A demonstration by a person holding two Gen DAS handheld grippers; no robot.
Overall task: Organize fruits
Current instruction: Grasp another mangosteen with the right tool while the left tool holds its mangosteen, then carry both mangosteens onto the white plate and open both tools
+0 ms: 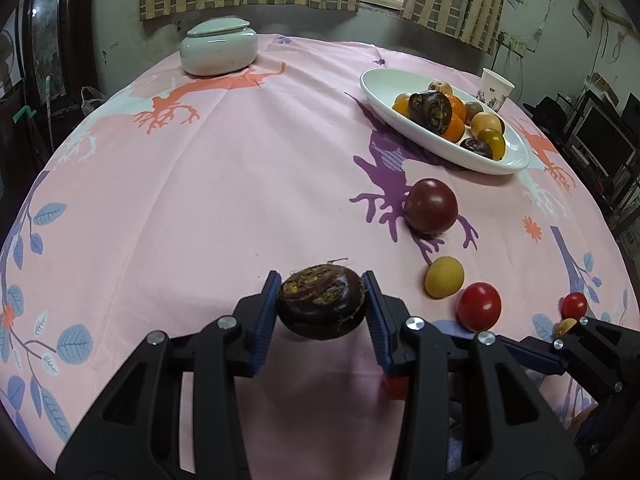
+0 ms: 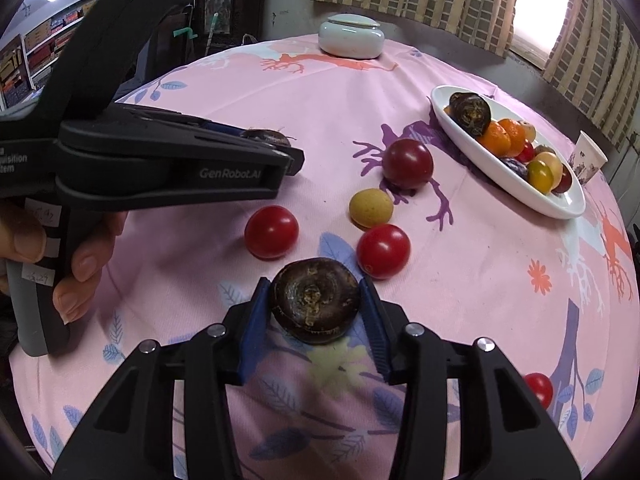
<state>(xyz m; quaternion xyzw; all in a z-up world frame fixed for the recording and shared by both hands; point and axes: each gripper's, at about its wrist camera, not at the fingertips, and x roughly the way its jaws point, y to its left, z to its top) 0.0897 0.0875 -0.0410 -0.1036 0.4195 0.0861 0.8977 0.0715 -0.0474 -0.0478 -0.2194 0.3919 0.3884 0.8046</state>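
left gripper [image 1: 322,306]: we see the blue pads clamped on either side of a dark brown water chestnut [image 1: 321,306], which sits raised above the cloth, rough top facing the camera.
right gripper [image 2: 316,306]: we see the jaws narrowed onto a 2nd dark brown chestnut [image 2: 315,300], pads touching both flanks; we can't tell whether it rests on the cloth or is lifted.
left tool from the right view: black body crossing the upper left, a person's hand [image 2: 60,258] wrapped on the grey handle; only a sliver of its chestnut shows past the tip.
white oval dish [image 1: 384,84]: far right of the table, holds a mixed pile, with another dark chestnut on top, orange fruits, yellow and small dark ones.
loose fruit on cloth: 1 large dark red tomato [image 2: 407,163] nearest the dish, 1 yellow round fruit [image 2: 371,208] just beside it, 2 red tomatoes [image 2: 271,232] [image 2: 383,251] just ahead of the right gripper, 1 more small red one [image 2: 540,389] by the lower right edge.
pink tablecloth [image 1: 200,200]: printed with deer and leaves, covers a round table.
lidded white jar [image 1: 218,50]: far side, well apart from the fruit.
paper cup [image 1: 495,90]: just behind the dish.
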